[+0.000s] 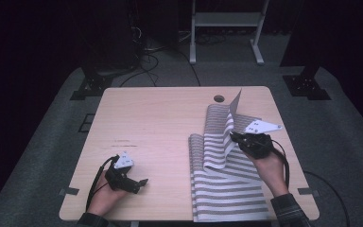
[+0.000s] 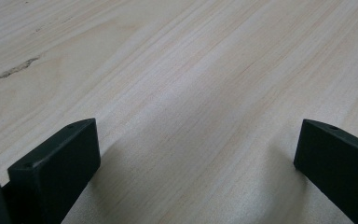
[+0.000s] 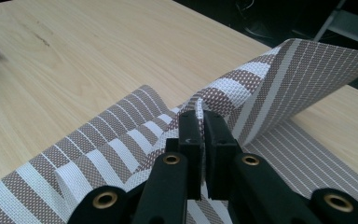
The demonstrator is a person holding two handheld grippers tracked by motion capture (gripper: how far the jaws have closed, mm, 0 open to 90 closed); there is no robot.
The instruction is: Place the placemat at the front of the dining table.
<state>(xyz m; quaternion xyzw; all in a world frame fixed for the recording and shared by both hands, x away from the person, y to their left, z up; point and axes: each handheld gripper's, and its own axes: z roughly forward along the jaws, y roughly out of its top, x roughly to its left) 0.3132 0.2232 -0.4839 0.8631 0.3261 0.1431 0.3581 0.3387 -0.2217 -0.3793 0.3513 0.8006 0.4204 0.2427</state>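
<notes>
Striped mat [image 1: 227,184] lies on the right half of the surface [image 1: 160,123], its far part lifted and folded over by the right tool [image 1: 236,137] | left tool [image 1: 144,182] rests near the front edge, jaws wide over bare wood | right tool [image 3: 200,116] pinches the mat's [image 3: 270,79] raised edge

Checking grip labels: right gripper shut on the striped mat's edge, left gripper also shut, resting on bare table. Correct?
Not quite. The left gripper is open: the left gripper view shows its jaws wide apart over bare table. The right gripper is indeed shut on the striped mat.
</notes>
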